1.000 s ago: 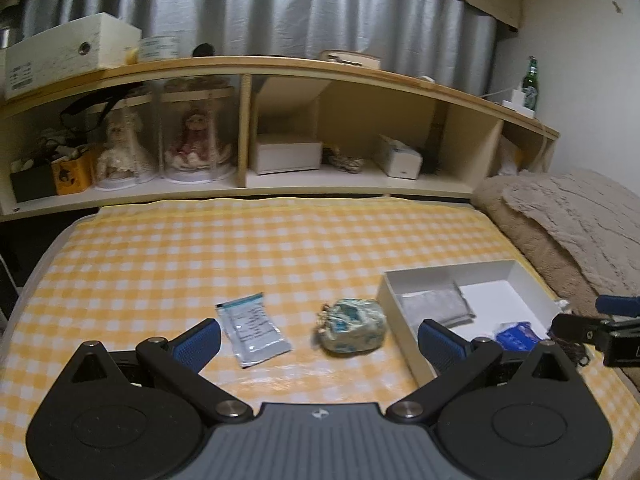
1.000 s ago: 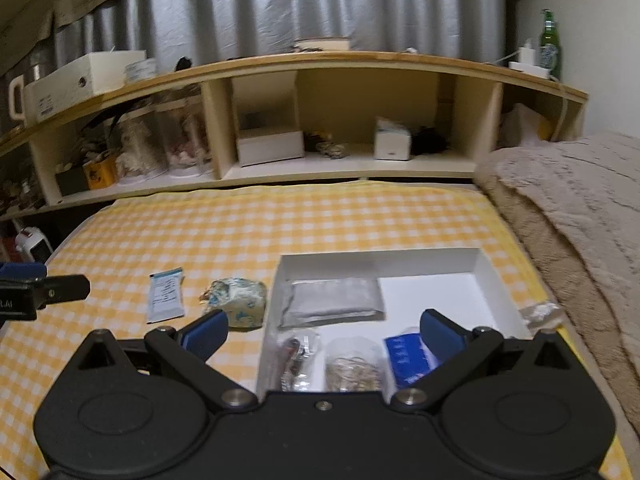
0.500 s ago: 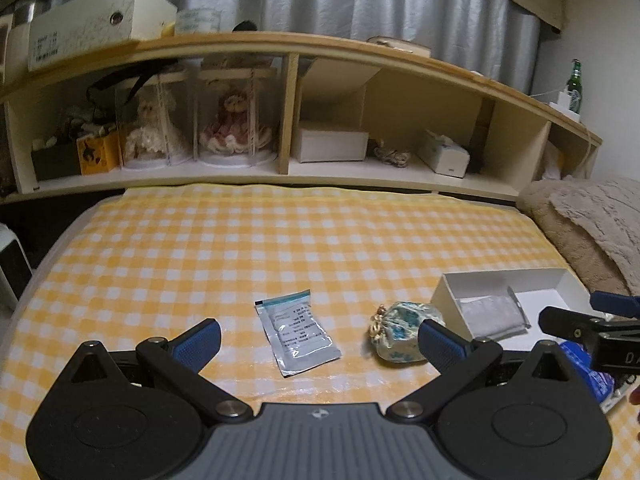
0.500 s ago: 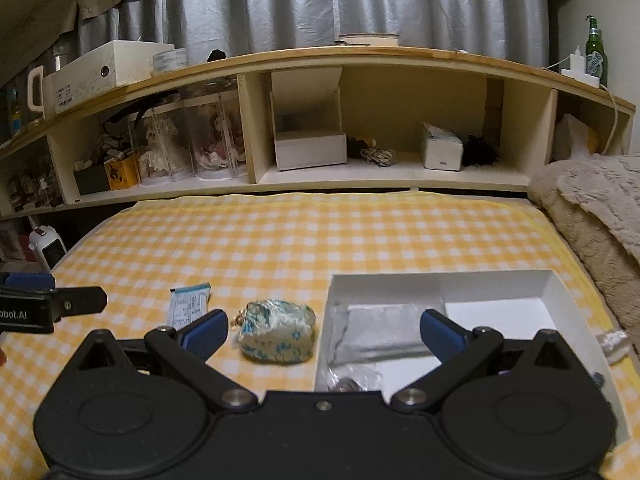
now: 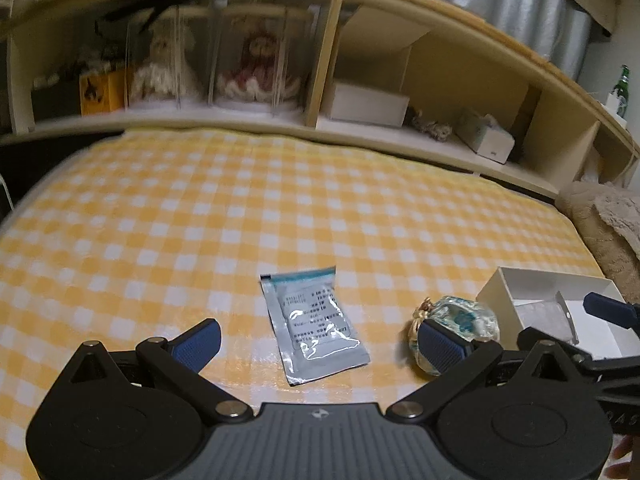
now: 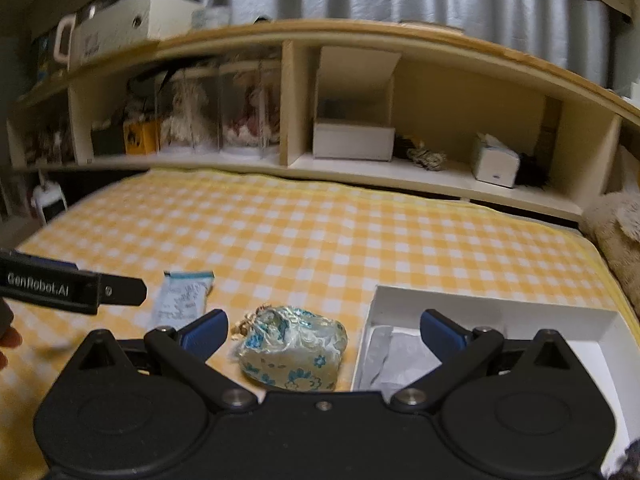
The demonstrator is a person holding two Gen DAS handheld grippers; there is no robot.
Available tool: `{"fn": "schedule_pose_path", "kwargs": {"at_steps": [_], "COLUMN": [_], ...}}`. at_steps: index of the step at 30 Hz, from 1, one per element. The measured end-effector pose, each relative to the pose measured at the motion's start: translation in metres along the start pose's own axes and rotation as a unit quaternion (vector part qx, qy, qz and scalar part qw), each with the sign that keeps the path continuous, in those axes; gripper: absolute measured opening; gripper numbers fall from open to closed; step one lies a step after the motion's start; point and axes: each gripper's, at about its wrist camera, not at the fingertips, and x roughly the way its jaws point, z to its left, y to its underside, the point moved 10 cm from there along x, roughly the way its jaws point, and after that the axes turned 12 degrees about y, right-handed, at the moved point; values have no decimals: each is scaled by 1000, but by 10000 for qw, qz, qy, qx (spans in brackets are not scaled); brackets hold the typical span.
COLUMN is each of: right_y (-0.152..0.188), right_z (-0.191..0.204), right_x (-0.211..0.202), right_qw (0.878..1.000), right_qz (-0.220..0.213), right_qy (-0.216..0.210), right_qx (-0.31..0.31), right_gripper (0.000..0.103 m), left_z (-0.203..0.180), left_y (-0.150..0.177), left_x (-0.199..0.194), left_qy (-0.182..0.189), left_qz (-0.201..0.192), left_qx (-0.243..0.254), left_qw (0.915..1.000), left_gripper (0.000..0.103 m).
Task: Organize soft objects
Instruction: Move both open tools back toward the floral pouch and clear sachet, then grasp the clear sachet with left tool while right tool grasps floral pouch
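A flat blue-and-clear packet lies on the yellow checked cloth, directly ahead of my open left gripper and between its fingers' line. To its right sits a small floral drawstring pouch, partly behind the left gripper's right finger. In the right wrist view the floral pouch lies between the fingers of my open right gripper, close in. The packet is further left, and the left gripper's finger reaches in from the left edge. A white box holding a silvery pouch stands right of the floral pouch.
A wooden shelf unit runs along the far edge of the bed, with dolls in clear cases, a white box and a tissue box. A fuzzy brown blanket lies to the right. A green bottle stands on the shelf top.
Both grippers have shifted left and dropped closer to the cloth. The packet now sits centred before the left gripper, and the floral pouch centred before the right one. Both stay open.
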Motion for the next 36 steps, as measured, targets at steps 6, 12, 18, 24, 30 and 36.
{"fn": "schedule_pose_path", "kwargs": {"at_steps": [6,12,18,24,30,36], "right_y": [4,7,9,8,26,33], "right_z": [8,19,23,38,53,55], "right_x": [29,49,55,60,64,60], "right_qw": [9996,9989,9990,9962,9907,9872], "right_qz": [172,304,155,51,266,340], "right_qy": [-116,-359,-336,-474,-629,-456], "right_qx": [-170,-89,-268,-728,-1175,-1493], "right_gripper": [103,103,103,94,76,62], "left_z": [14,22,22,26,25,25], "left_y": [8,4,3,10,13,16], "left_x": [31,60,82,91,90,86], "left_qy": [23,-10,48,-35,-294,-411], "left_qz": [199,212,255,370,430,457], "left_qx": [-285,-545,-715,-630,-451,-220], "left_qw": [9994,9983,9971,9973,9976,9979], "left_gripper": [103,103,103,95,79,62]}}
